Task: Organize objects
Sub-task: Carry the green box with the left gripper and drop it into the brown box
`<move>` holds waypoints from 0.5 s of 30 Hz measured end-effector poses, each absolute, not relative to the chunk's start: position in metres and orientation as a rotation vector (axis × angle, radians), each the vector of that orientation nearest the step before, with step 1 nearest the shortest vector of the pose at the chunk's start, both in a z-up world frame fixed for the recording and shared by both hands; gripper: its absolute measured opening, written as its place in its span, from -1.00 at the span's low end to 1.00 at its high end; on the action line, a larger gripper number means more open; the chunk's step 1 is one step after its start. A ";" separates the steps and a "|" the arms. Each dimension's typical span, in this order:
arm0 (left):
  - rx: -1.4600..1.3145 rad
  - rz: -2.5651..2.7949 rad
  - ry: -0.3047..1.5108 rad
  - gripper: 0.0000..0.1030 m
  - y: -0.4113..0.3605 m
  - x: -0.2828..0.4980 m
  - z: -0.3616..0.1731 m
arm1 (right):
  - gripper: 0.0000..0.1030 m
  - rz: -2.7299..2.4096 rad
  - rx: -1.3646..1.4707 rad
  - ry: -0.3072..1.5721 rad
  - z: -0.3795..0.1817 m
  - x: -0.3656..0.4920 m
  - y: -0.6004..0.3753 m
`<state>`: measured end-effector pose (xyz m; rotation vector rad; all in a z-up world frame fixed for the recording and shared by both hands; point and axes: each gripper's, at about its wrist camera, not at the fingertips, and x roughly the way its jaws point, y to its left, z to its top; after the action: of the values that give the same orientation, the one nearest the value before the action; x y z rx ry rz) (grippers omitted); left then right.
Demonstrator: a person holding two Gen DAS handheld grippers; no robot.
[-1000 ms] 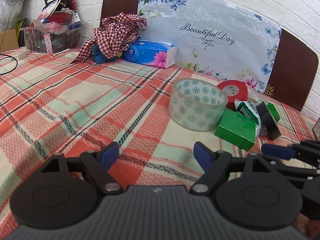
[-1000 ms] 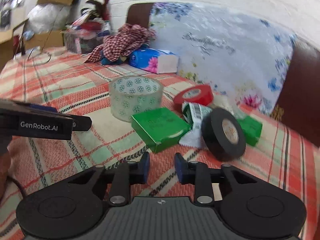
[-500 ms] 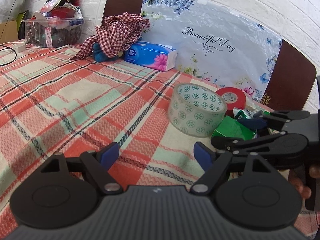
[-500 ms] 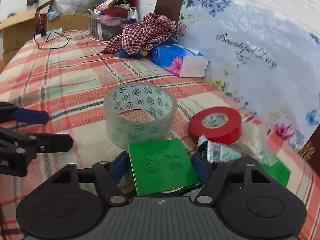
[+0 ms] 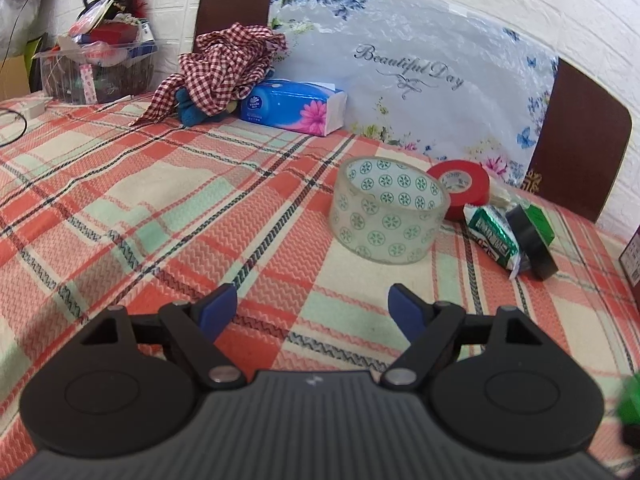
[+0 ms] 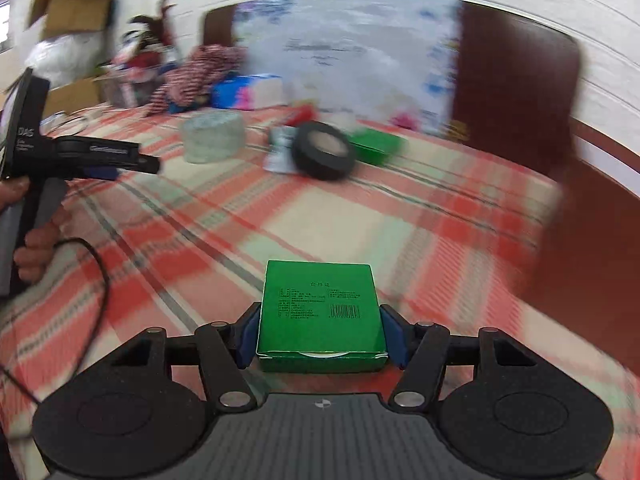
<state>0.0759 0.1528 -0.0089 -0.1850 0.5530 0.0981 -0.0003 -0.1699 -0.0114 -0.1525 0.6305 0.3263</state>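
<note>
The right gripper (image 6: 320,334) is clamping the green box (image 6: 320,312) across its 2 side walls; the carton is appearing light, stiff, crushable; the left gripper (image 5: 312,310) is hanging spread and empty.

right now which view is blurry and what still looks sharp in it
Right wrist view: heavy motion blur smears the tablecloth, black tape roll and wall, while the green box clamped in the right tongs is sharp enough to show its barcode. Left wrist view: crisp throughout, with fisheye bending at the edges; clear tape roll well defined.
</note>
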 end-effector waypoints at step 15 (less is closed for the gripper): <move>0.028 -0.402 0.670 0.65 -0.027 0.047 0.034 | 0.40 0.104 -0.074 0.606 -0.014 -0.069 -0.226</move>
<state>0.0465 -0.0268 0.0341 0.0278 0.6697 -0.4016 -0.0687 -0.2256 -0.0143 -0.0736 0.6055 0.1036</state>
